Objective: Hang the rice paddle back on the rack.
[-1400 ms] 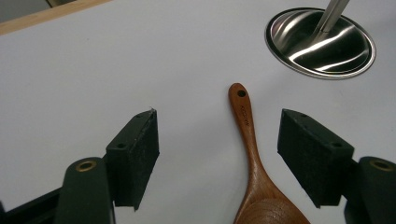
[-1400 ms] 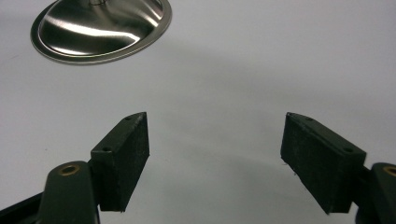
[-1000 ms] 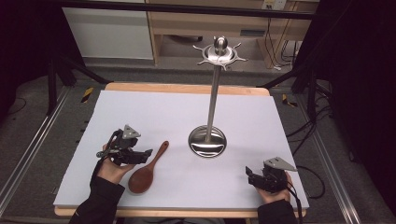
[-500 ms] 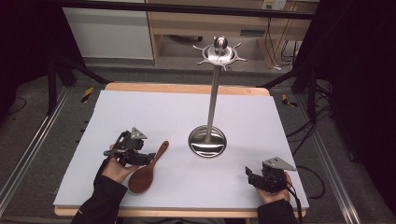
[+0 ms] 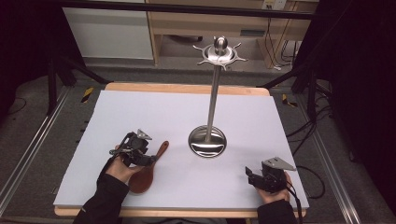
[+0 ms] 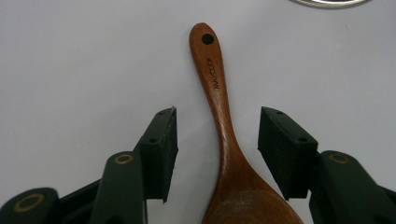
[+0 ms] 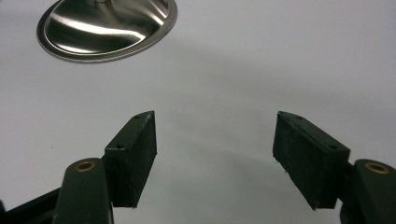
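Wooden-edged table (image 5: 187, 87) with a white top at frame centre, on grey carpeted floor (image 5: 28, 121) with metal rails (image 5: 21, 161) at lower left and right; pale wooden shelving (image 5: 187, 28) and a white cabinet (image 5: 107, 32) along the top, cables (image 5: 303, 135) at right.

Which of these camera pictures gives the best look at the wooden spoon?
The left gripper view: the wooden spoon lies close up between the open jaws, its handle hole and printed lettering sharp. The high view shows the whole spoon small, partly behind the left hand-held gripper. The right gripper view looks at bare table and the metal stand's base.
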